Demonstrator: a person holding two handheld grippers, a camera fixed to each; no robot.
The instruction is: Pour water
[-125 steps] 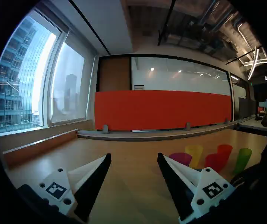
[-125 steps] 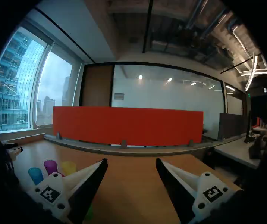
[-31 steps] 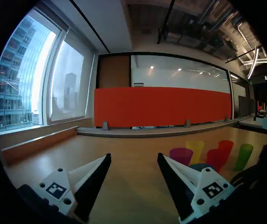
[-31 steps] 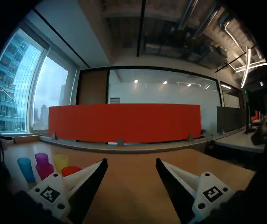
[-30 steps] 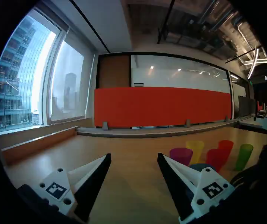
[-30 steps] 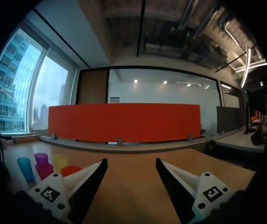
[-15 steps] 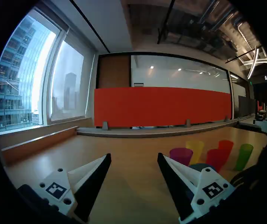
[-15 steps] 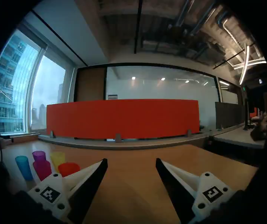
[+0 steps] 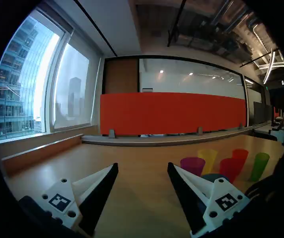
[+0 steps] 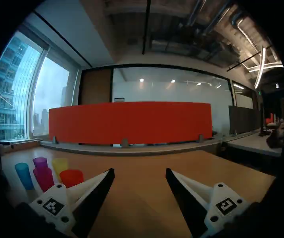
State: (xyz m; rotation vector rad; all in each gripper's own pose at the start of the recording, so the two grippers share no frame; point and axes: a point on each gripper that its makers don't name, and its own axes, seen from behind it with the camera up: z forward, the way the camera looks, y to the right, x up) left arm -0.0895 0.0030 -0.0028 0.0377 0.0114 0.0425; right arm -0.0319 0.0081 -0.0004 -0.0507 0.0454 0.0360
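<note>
Several coloured plastic cups stand on the wooden table [image 9: 142, 166]. In the left gripper view a magenta cup [image 9: 192, 165], a yellow cup [image 9: 206, 159], two red cups [image 9: 230, 168] and a green cup [image 9: 259, 166] sit to the right, just beyond my right finger. My left gripper [image 9: 142, 170] is open over bare wood. In the right gripper view a blue cup [image 10: 23, 174], purple cup [image 10: 40, 162], magenta cup [image 10: 44, 178], yellow cup [image 10: 60, 166] and red cup [image 10: 71, 177] stand at the lower left, behind my left finger. My right gripper [image 10: 139, 174] is open, holding nothing.
An orange divider panel [image 9: 173, 114] runs along the table's far edge. Large windows [image 9: 27, 87] line the left wall above a wooden ledge. Another desk [image 10: 253, 148] stands at the right. A dark shape edges the lower right of the left gripper view.
The right gripper has dropped or tilted down a little, so the cups at its lower left show more fully. The left gripper has hardly moved.
</note>
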